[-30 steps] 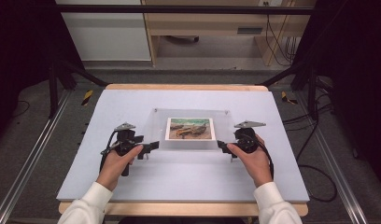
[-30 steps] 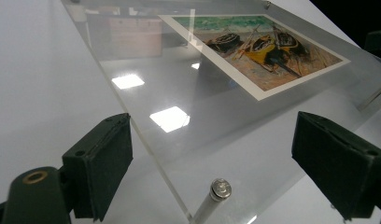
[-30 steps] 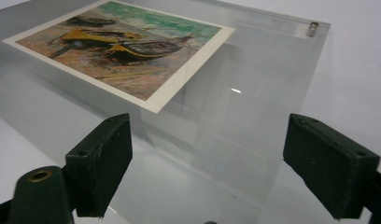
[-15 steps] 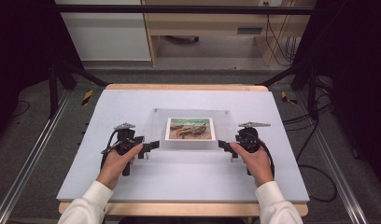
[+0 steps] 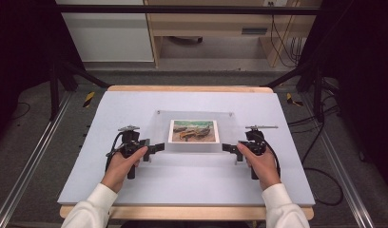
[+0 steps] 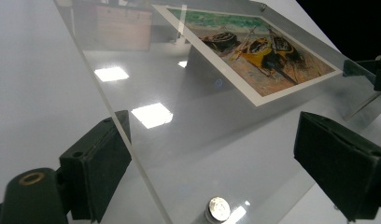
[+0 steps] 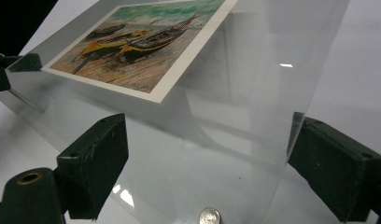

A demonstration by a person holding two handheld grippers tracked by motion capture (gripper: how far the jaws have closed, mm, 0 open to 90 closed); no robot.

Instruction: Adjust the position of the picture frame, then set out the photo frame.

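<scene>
A clear acrylic picture frame (image 5: 197,115) lies on the white table top (image 5: 135,190), holding a print of boats on a beach (image 5: 193,131). My left gripper (image 5: 156,148) is at the frame's near left corner, and my right gripper (image 5: 228,148) is at its near right corner. In the left gripper view the jaws stand wide apart around the corner of the plate (image 6: 188,116), with a silver screw (image 6: 218,208) low between them. The right gripper view shows the same: jaws spread, plate (image 7: 235,93) and screw (image 7: 209,216) between them. Both grippers are open.
The table's wooden edge (image 5: 182,212) runs along the front. Black stands and cables (image 5: 320,123) sit on the floor to the right, a metal rail (image 5: 30,166) to the left. A cabinet (image 5: 206,23) stands beyond the table.
</scene>
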